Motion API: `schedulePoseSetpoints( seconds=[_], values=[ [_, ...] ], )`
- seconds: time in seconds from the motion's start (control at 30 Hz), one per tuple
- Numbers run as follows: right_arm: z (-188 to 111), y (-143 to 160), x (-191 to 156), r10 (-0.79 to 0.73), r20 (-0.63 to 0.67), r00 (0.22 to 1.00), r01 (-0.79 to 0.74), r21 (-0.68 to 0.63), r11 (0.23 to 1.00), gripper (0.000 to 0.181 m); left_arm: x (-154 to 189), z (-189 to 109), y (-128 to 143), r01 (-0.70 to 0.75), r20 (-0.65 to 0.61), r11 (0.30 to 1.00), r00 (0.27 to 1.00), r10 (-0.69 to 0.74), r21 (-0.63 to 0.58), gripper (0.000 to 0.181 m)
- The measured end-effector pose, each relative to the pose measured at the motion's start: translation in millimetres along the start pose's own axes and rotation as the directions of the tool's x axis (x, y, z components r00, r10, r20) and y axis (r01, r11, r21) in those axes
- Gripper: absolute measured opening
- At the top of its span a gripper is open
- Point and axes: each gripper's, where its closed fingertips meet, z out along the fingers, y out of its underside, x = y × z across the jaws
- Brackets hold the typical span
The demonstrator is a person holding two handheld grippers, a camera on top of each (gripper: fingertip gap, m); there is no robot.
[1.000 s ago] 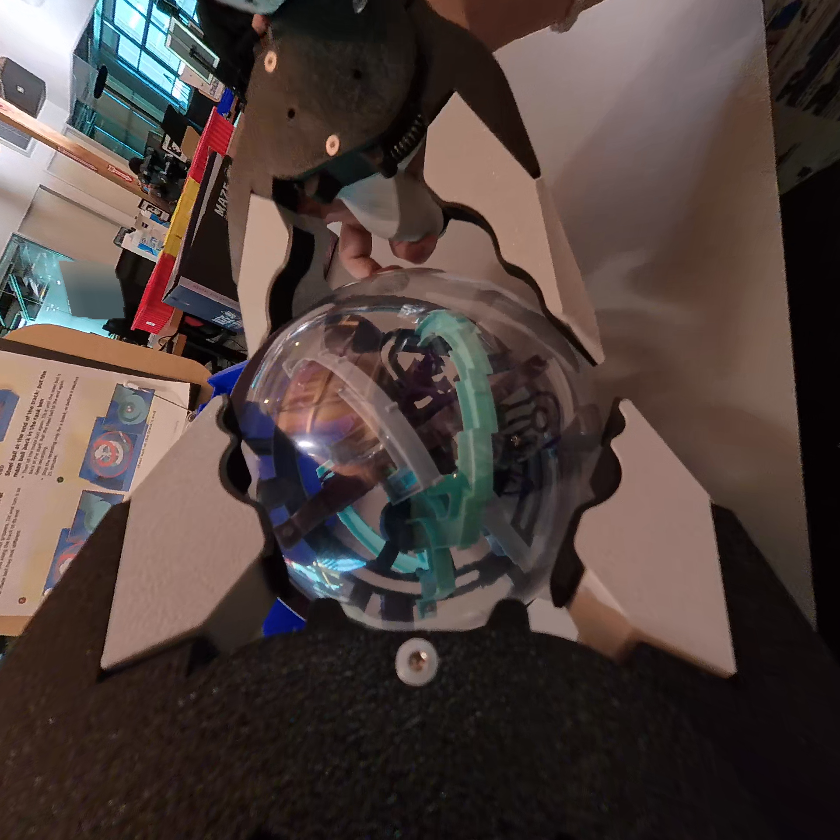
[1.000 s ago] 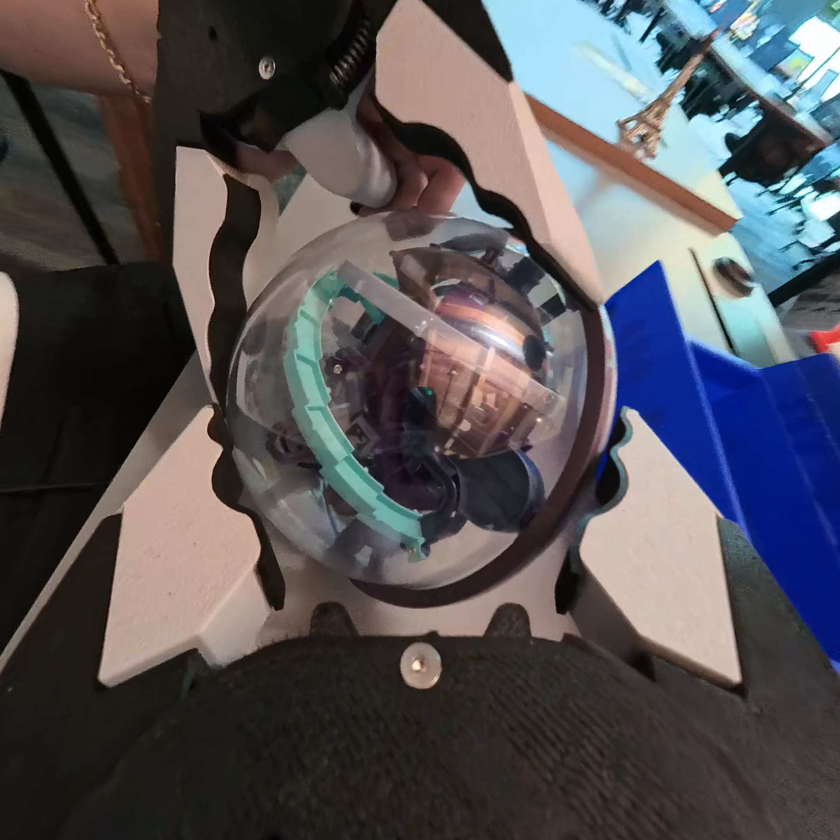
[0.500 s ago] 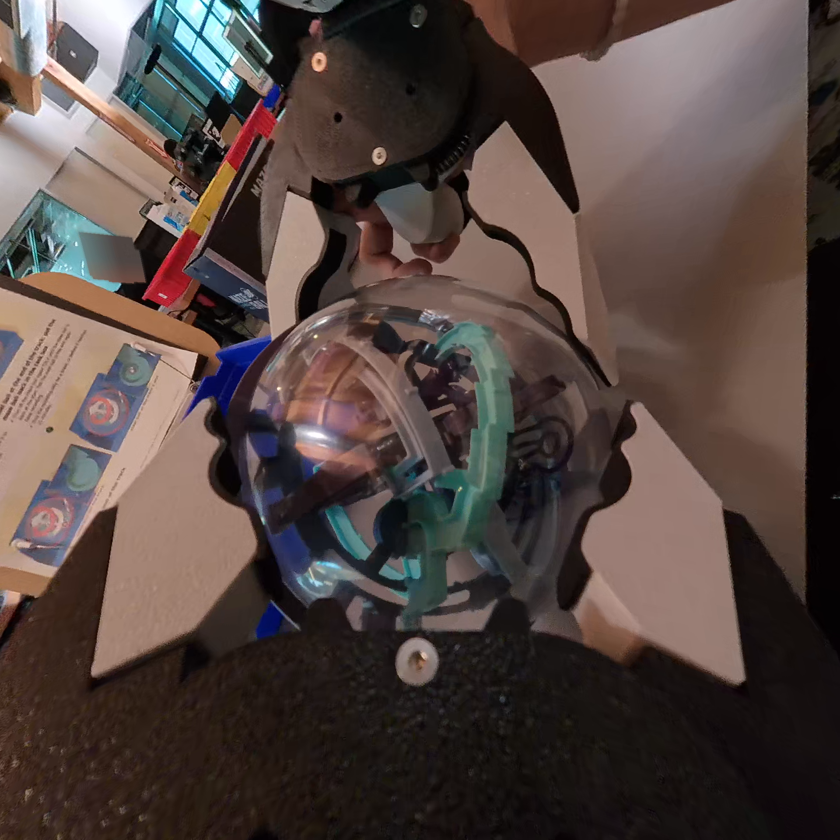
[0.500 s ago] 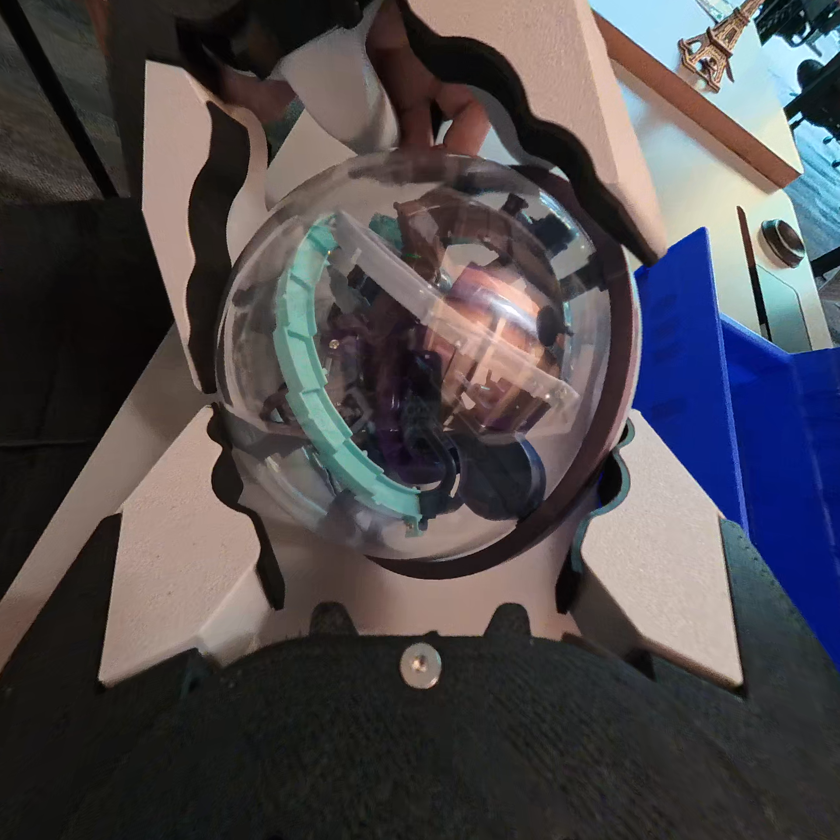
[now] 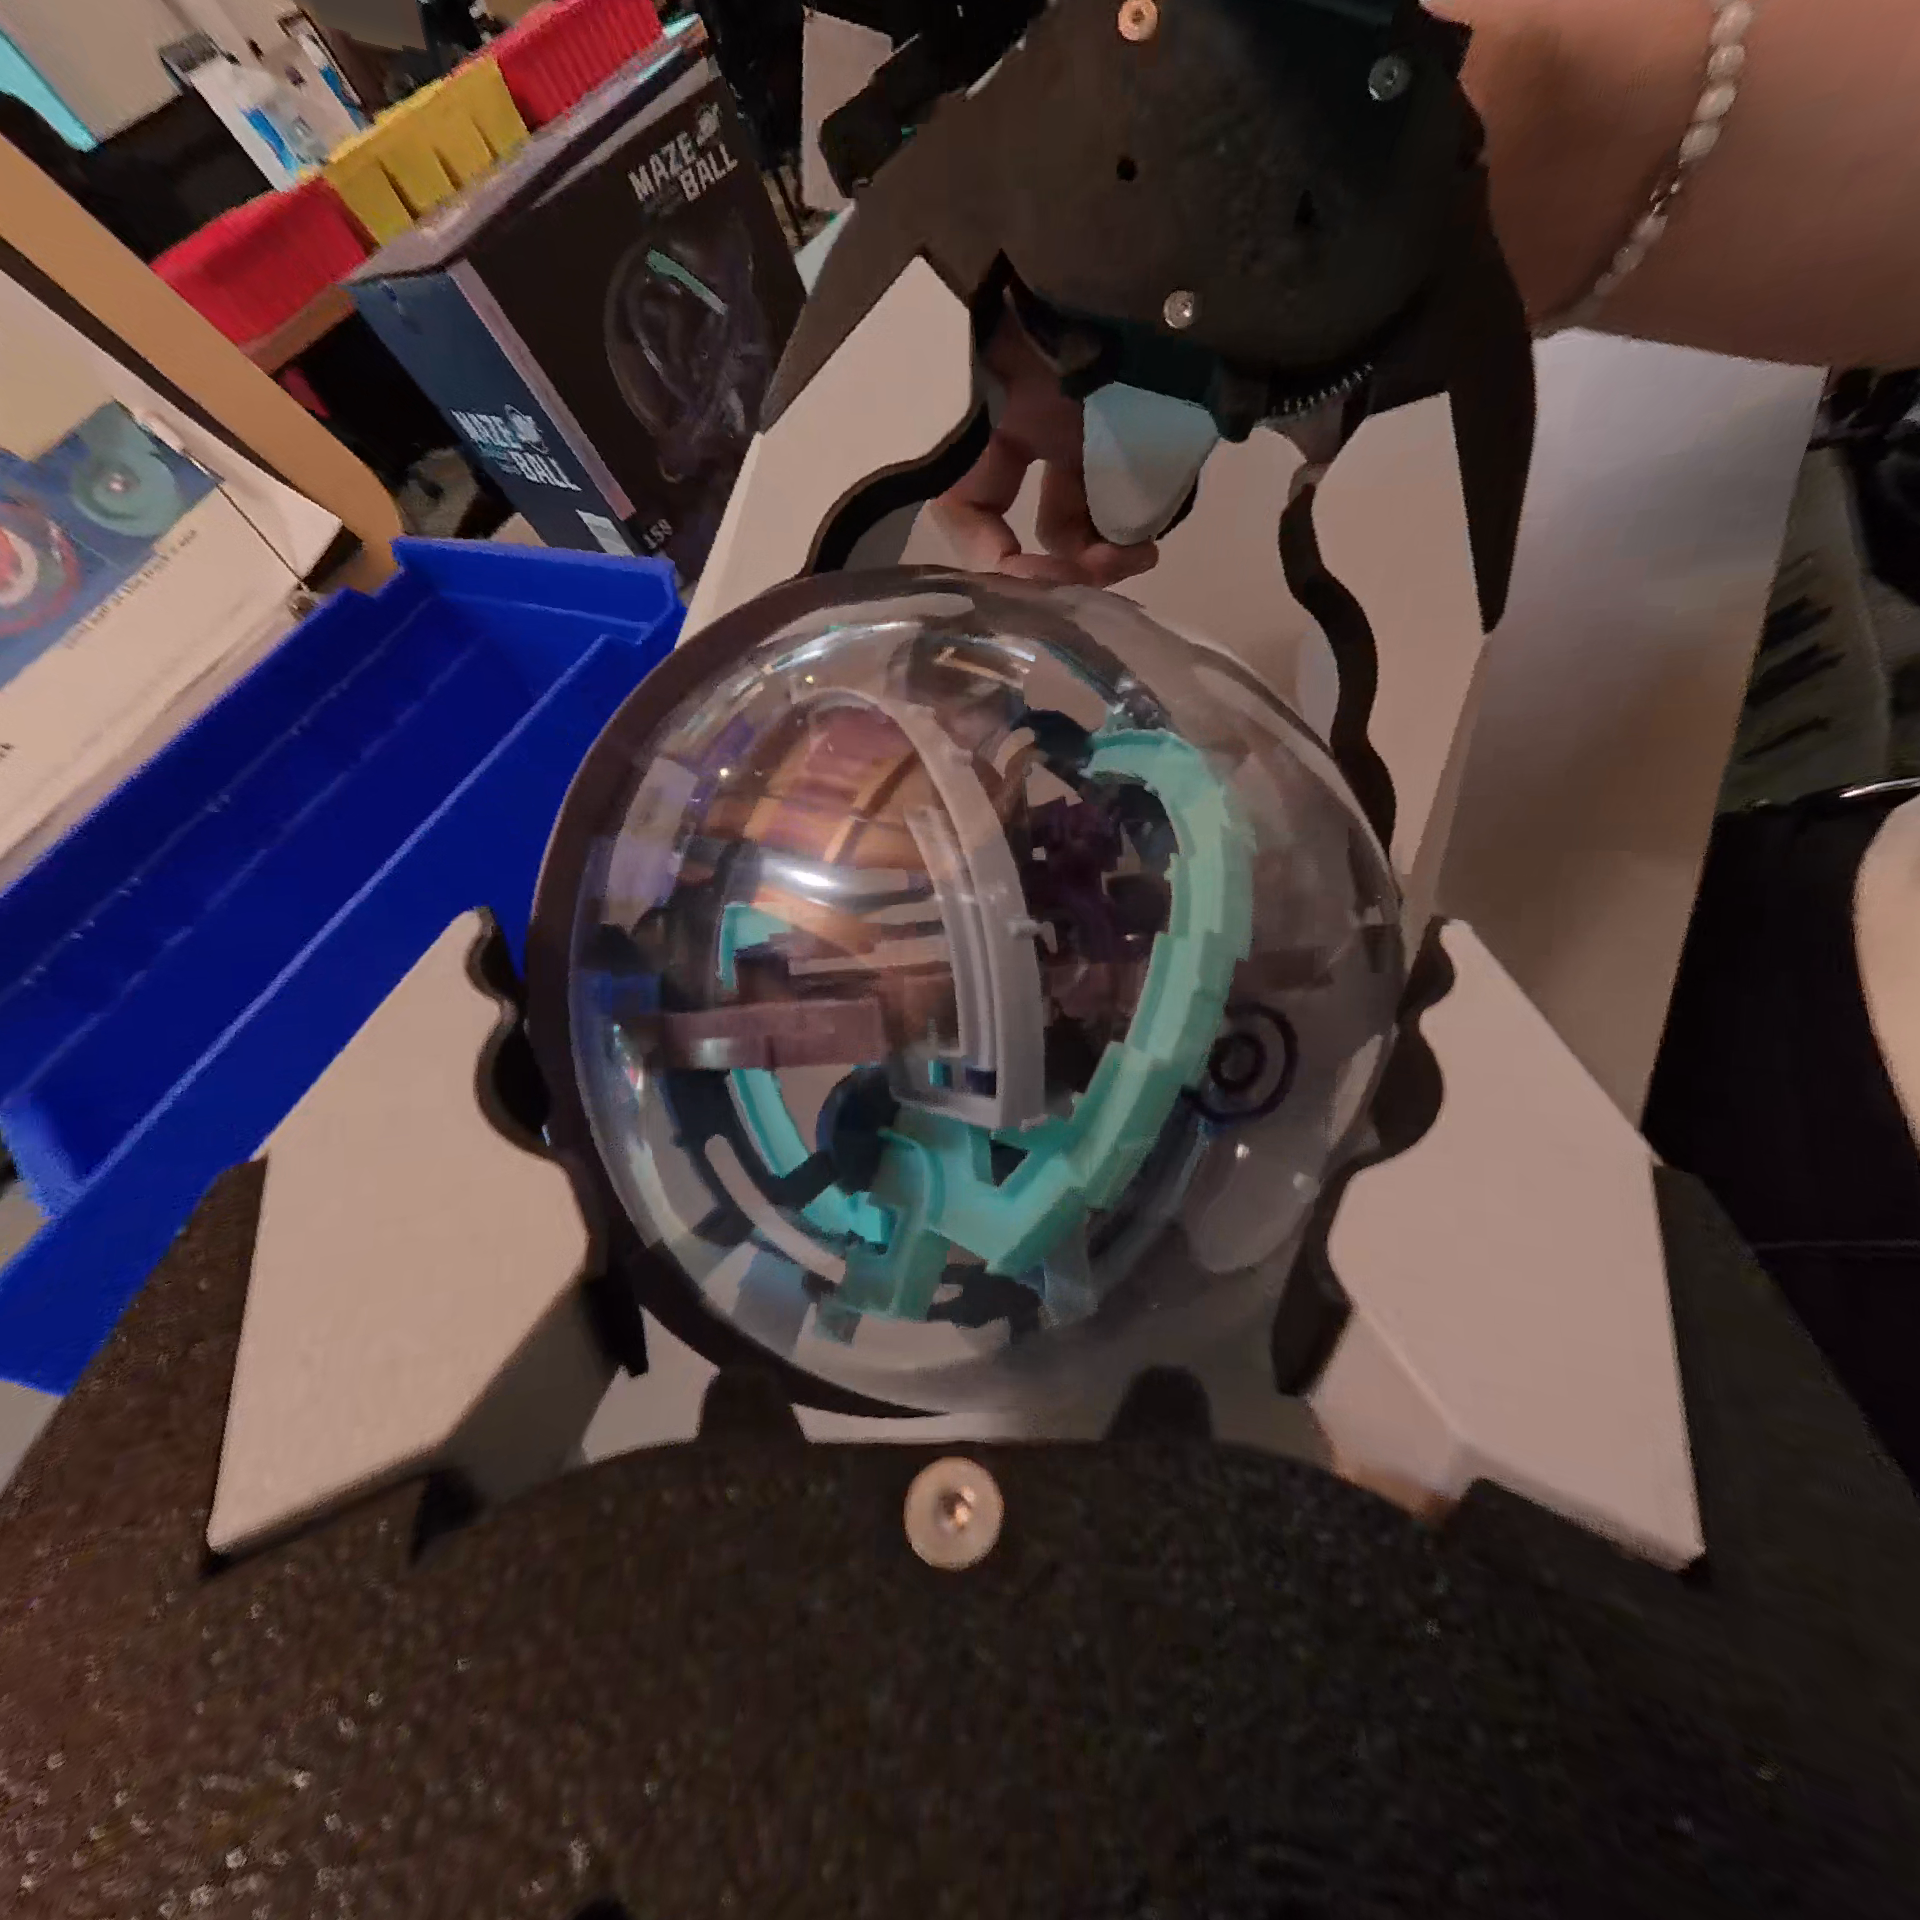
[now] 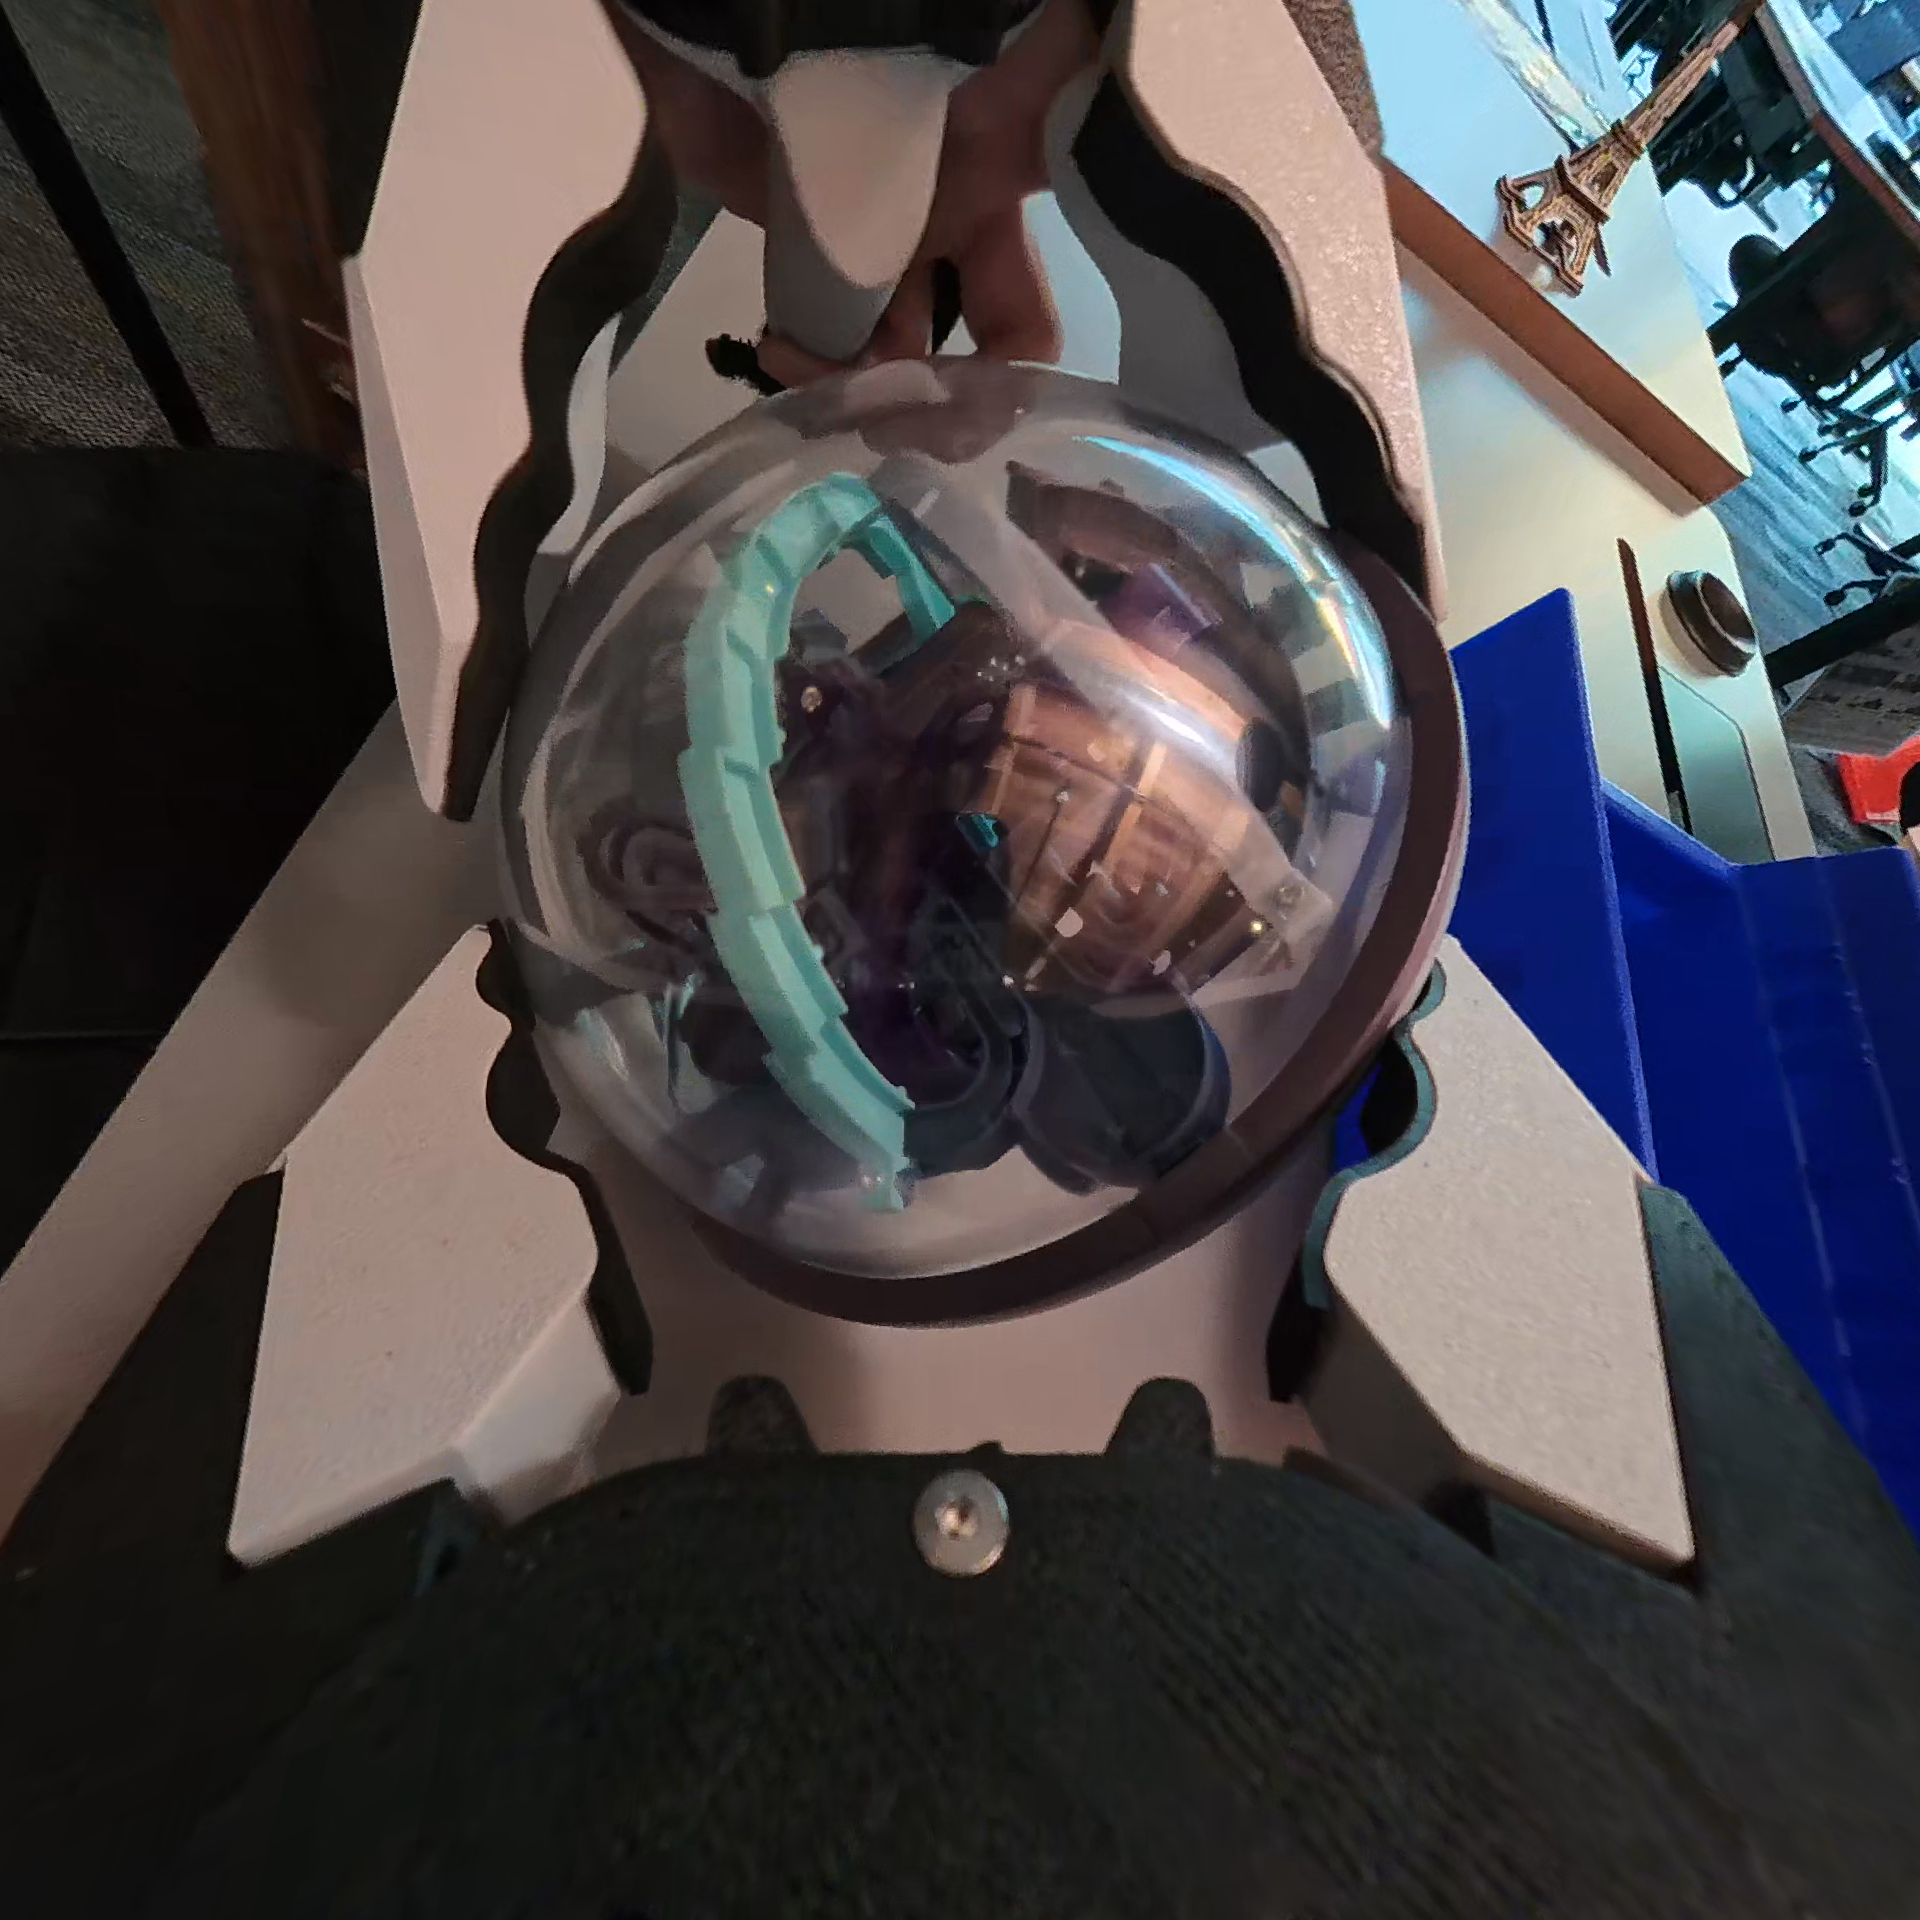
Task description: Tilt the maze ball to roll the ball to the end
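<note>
Maze ball [image 5: 966, 997] is cradled between both claws, off the table.
Left gripper [image 5: 966, 1039] and right gripper [image 6: 961, 935] are spread wide, clamped on opposite sides; the shell is judged rigid, slick, light, and the inner ball probably hidden.

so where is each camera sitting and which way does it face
Left wrist view: sits on the left gripper, looking along its jaws at the maze ball held between them; beyond show the other gripper, a hand and a blue bin.
Right wrist view: sits on the right gripper, looking along its jaws at the maze ball from the opposite side; the blue bin is at right.
Shared: ball, bin, and each view's opposing gripper.
</note>
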Motion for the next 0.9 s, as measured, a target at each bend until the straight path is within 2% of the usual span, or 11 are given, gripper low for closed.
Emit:
schedulePoseSetpoints(
  seconds=[0.2, 0.4, 0.57, 0.8, 0.9],
  values=[
    [2, 12, -3, -0.058, -0.027, 0.998, 0.056, -0.073, 0.996, 0.158, 3, -3, -4, 0.028, -0.091, 0.998, 0.996, -0.024, 0.050, 0.157],
    [2, 10, -4, -0.065, -0.046, 0.997, 0.062, -0.054, 0.997, 0.157, 6, -6, 1, -0.046, -0.132, 0.998, 0.990, 0.050, 0.037, 0.158],
    [4, 6, -3, -0.071, -0.049, 0.996, 0.069, -0.041, 0.997, 0.157, 5, -8, 6, -0.058, -0.154, 0.998, 0.987, 0.055, -0.013, 0.158],
    [7, 2, -3, -0.071, -0.058, 0.996, 0.069, -0.026, 0.997, 0.157, 3, -13, 12, -0.083, -0.232, 0.997, 0.969, 0.079, -0.007, 0.157],
    [8, 3, -2, -0.073, -0.064, 0.995, 0.071, -0.034, 0.997, 0.157, 2, -13, 12, -0.052, -0.261, 0.999, 0.964, 0.051, 0.001, 0.158]
  ],
)
